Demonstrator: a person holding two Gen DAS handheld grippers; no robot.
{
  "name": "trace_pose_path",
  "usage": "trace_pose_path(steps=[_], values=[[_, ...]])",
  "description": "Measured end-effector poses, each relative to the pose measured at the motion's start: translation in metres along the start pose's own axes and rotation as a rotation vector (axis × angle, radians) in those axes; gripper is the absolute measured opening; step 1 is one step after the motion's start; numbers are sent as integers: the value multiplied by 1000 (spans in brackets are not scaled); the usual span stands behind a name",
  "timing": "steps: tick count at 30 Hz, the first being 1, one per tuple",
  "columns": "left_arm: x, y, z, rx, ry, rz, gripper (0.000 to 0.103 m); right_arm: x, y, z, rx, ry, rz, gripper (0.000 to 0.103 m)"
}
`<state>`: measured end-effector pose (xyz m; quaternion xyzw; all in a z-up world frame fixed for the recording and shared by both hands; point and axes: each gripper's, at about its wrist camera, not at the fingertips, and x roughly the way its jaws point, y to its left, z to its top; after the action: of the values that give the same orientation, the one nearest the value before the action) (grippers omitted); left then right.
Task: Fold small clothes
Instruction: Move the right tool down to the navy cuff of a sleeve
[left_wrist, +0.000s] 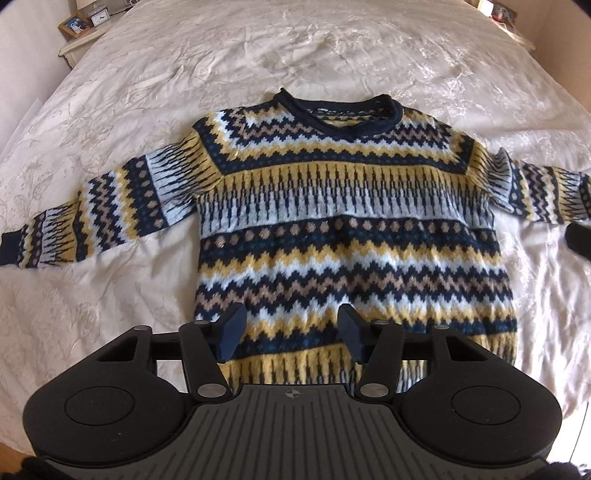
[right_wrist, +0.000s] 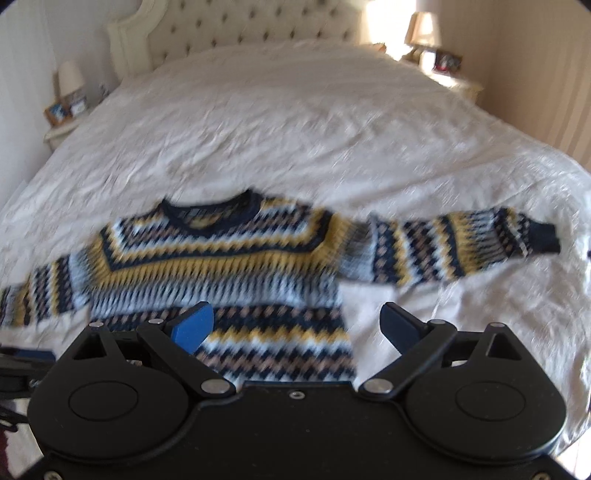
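Hem nearest, sweater (left_wrist: 351, 229) lies flat, collar away.

patterned sweater (right_wrist: 221, 266) flat on bed (right_wrist: 295, 129), jaws apart

Black left gripper (left_wrist: 291, 332), blue pads, silver screws (ribbed grey base)

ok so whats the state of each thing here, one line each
sweater: spread flat on the bed, front up, unfolded
sleeves: both stretched out sideways
left gripper: open, nothing between its fingers
right gripper: open wide, holding nothing
bedspread: wrinkled
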<state>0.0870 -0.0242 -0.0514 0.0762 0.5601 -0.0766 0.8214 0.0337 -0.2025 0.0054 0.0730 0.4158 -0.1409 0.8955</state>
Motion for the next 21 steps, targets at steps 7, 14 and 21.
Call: trace_pose_path(steps=[7,14,21], values=[[-6,-25,18,-19,-60,10,49,27,-56,24,15,-4,-55,97],[-9,-59,24,-62,-66,11,49,67,-143,40,59,22,-77,81],[-9,-98,33,-114,-65,40,49,107,-249,53,71,84,-192,75]])
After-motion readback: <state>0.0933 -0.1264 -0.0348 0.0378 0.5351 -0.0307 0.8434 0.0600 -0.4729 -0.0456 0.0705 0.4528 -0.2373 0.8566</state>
